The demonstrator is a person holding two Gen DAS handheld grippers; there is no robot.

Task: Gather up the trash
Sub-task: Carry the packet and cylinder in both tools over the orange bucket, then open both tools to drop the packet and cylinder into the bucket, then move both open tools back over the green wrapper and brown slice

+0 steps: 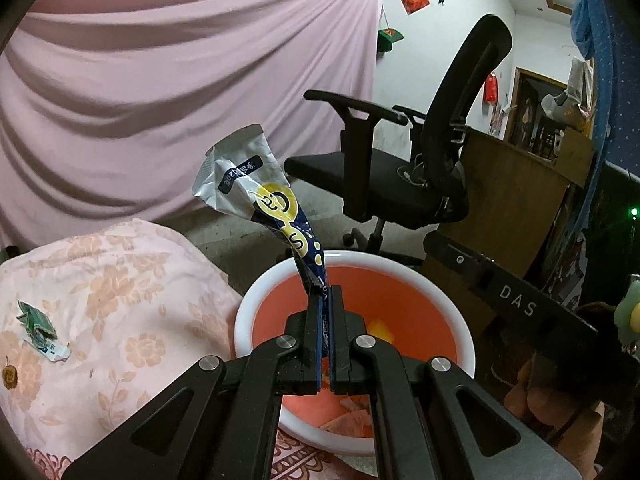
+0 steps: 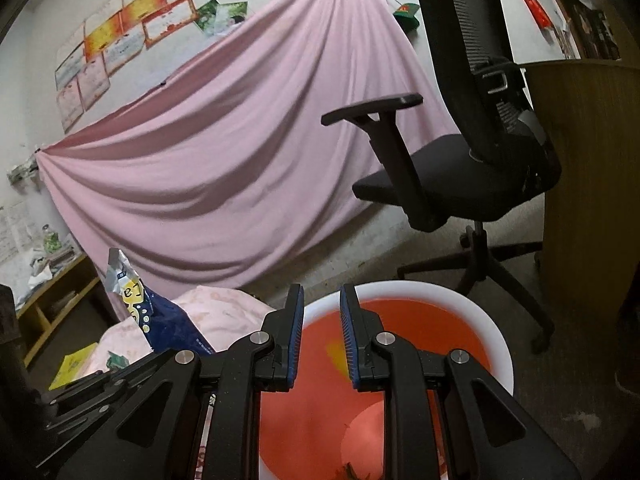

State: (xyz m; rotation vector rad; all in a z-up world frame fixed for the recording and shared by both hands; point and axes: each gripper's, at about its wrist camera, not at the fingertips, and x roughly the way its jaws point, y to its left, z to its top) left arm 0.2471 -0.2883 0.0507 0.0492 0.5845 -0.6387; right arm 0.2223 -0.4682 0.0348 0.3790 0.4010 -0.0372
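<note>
The left gripper pinches a wrapper by its lower end, upright directly above the bin; the right gripper, fingers narrowly apart and empty, hovers over the bin too.

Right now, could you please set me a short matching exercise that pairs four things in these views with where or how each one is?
Things:
1. snack wrapper
2. green scrap
3. right tongs
4. bin

States:
A. open, holding nothing
B. white rim, orange inside
C. pinched in the left tongs
D. lying on the floral quilt

Pairs: 1-C, 2-D, 3-A, 4-B
</note>
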